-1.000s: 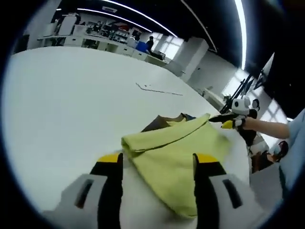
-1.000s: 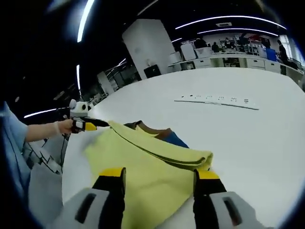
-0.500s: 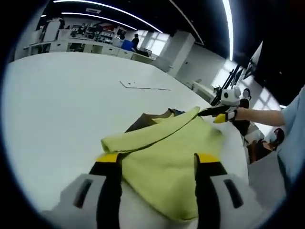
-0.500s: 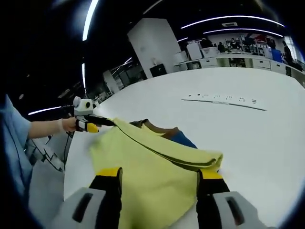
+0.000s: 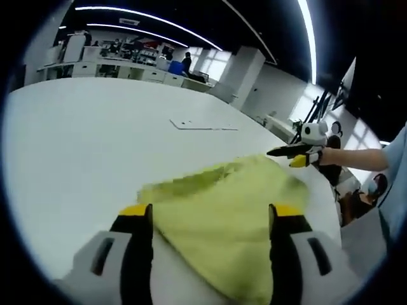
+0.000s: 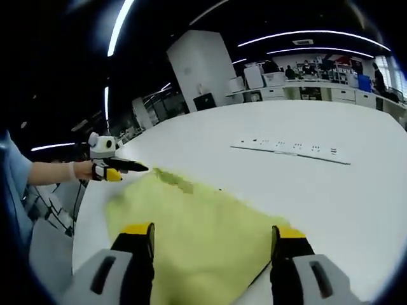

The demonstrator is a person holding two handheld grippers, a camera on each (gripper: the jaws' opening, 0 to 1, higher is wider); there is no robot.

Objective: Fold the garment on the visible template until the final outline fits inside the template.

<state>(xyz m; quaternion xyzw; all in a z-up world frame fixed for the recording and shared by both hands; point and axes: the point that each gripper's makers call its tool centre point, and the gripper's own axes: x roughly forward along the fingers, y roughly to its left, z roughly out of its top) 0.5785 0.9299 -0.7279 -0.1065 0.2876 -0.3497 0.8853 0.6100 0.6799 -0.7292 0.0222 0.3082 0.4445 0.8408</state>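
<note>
Since a moment earlier, the yellow-green garment point(image 5: 222, 206) had dropped flat over the darker layers, spread near the white table's point(image 5: 76, 146) near edge. Both grippers, left gripper point(image 5: 210, 216) and right gripper point(image 6: 210, 232), stood with jaws apart, gripping nothing (probably just released). It looked smooth, blurred, one-coloured.

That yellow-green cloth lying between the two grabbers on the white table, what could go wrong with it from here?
The yellow-green garment looks blurred, so it may be moving and could settle crooked or bunched. It lies near the white table edge by the person's side, so part might slide off. Both the left gripper and right gripper have open jaws with cloth between them, so a careless close might pinch extra layers.
</note>
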